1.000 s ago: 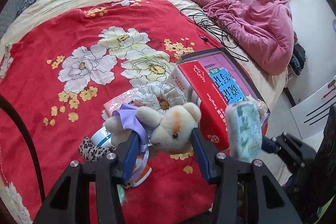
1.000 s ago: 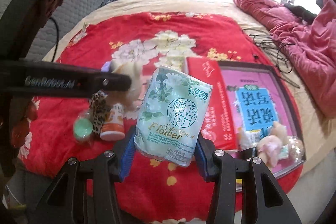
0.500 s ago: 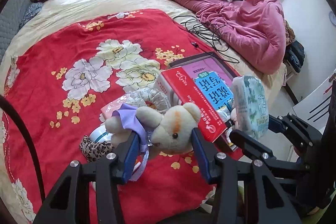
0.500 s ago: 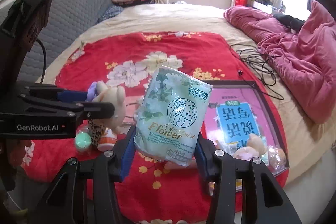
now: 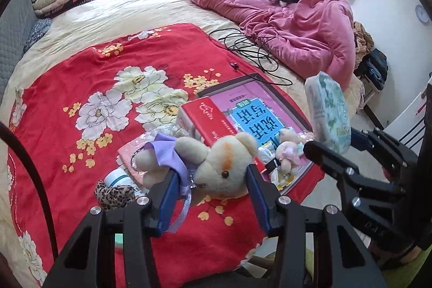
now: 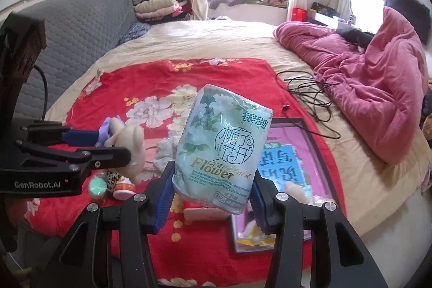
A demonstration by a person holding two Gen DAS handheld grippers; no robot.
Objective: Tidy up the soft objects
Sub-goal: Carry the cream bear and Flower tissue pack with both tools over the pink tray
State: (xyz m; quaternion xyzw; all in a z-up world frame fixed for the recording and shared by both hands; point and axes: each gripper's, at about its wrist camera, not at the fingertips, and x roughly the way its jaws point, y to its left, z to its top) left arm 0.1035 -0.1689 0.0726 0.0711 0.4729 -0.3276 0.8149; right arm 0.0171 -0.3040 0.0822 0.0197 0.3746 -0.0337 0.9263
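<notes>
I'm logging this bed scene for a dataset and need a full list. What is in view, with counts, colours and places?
teddy bear: one, cream with purple cloth, held off the bed.
tissue pack: one, pale green, held off the bed.
floral blanket: one, red, spread on the bed.
box: one, red and pink, open, at the blanket's near edge.
small plush toy: one, pink and cream, inside the box.
leopard-print cloth: one, brown, on the blanket.
quilt: one, pink, bunched at the bed's far side.
cable: one, black, coiled beside the quilt.
left gripper: black, blue pads, shut on the teddy bear.
right gripper: black, blue pads, shut on the tissue pack.
</notes>
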